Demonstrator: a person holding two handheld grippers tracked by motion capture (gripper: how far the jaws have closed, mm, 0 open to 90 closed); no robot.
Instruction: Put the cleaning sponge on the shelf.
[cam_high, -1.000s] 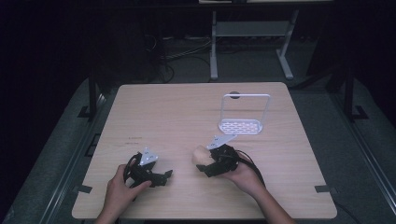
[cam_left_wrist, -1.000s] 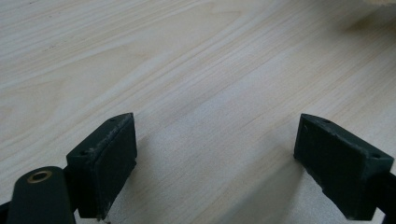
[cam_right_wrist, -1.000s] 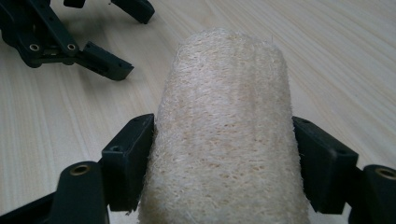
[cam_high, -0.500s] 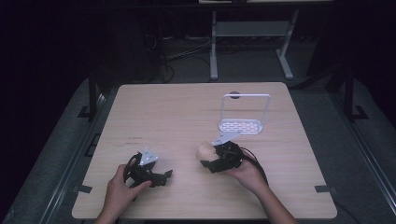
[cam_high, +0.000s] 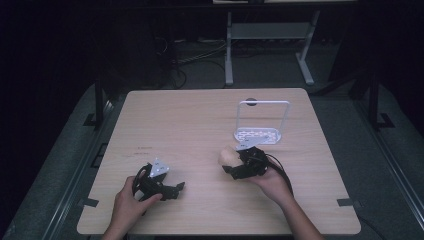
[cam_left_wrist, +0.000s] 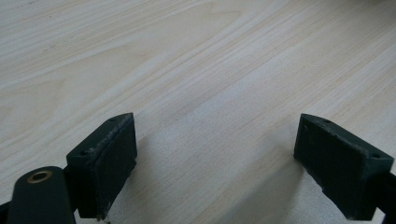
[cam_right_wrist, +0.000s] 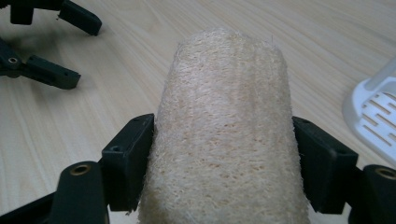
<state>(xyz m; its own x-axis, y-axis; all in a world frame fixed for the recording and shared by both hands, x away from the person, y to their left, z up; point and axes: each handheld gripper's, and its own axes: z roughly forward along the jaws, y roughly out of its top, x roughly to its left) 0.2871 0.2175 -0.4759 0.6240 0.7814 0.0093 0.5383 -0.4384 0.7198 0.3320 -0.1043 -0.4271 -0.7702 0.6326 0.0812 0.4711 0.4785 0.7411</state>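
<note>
A pale, fibrous loofah sponge (cam_right_wrist: 223, 135) is clamped between the two black jaws of the right gripper (cam_right_wrist: 223, 163); in the right gripper view both jaw pads are pressed against its sides, and the sponge stands out well past the jaw tips. In the high view the same loofah sponge (cam_high: 228, 156) is seen at the front end of the right gripper (cam_high: 235, 162), which is held in the person's right hand (cam_high: 270, 182) just in front of the white rack (cam_high: 260, 134), on the person's side of it. The sponge is near the rack but apart from it.

The white rack is formed by a slotted base plate and an upright wire frame; nothing is seen lying on the base plate, and a corner of the rack (cam_right_wrist: 373, 109) is seen just beside the sponge in the right gripper view.

The left gripper (cam_high: 172, 189) is held in the left hand (cam_high: 129, 204), well apart from the rack, towards the near left part of the wooden table (cam_high: 190, 115). In the left gripper view the jaws of the left gripper (cam_left_wrist: 215, 158) are spread wide apart, and only bare table is seen between them
</note>
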